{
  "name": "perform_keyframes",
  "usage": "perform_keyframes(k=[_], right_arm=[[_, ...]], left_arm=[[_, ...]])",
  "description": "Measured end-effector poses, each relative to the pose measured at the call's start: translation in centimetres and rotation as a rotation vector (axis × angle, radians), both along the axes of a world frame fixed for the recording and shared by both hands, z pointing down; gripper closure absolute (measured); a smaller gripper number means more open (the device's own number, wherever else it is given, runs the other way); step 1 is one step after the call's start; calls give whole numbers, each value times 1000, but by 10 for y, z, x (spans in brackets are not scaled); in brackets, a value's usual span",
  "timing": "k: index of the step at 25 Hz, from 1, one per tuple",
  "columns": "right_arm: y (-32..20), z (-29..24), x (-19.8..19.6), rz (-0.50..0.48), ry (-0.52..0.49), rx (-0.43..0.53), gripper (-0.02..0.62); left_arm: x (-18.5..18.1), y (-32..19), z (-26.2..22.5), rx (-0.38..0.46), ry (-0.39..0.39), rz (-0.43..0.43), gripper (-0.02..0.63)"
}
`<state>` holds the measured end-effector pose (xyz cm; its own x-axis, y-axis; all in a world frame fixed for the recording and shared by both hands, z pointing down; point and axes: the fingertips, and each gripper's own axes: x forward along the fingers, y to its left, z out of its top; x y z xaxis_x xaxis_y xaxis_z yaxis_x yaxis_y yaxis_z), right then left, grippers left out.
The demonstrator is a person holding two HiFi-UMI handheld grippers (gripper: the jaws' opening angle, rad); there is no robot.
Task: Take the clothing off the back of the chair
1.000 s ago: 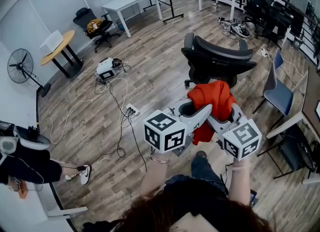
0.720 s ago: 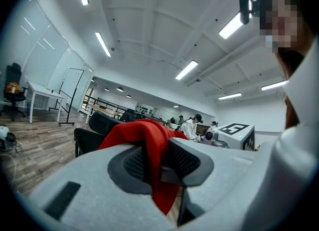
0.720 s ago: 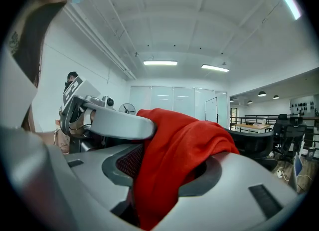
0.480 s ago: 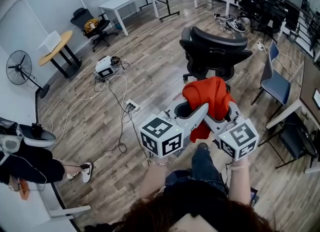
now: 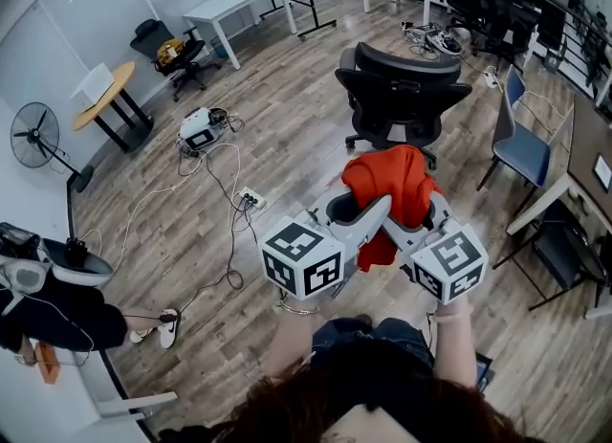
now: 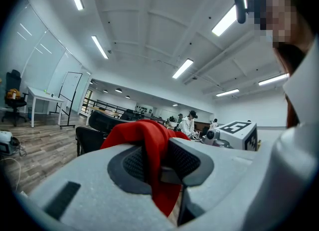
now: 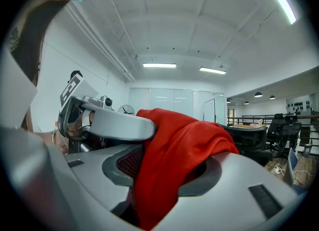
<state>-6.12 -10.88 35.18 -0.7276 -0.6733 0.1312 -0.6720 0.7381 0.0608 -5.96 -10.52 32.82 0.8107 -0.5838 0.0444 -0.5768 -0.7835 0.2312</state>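
The head view looks steeply down on the left gripper, right gripper and floor. Each gripper view sits close behind its jaws, facing level; all three share the red clothing.

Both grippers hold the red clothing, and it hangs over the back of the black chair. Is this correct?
Not quite: the red clothing is off the black chair, whose back is bare behind it, as the head view shows. The left gripper and the right gripper do both hold it.

fan left | white table far | power strip on floor
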Motion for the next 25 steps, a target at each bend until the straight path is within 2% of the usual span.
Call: perform_keyframes(k=[7, 25], right_arm=[[19, -2, 22, 2, -25, -7, 399], [92, -9, 69, -24, -6, -39, 402]], left_arm=[[23, 19, -2, 9, -36, 4, 492], [69, 92, -10, 6, -16, -25, 492]])
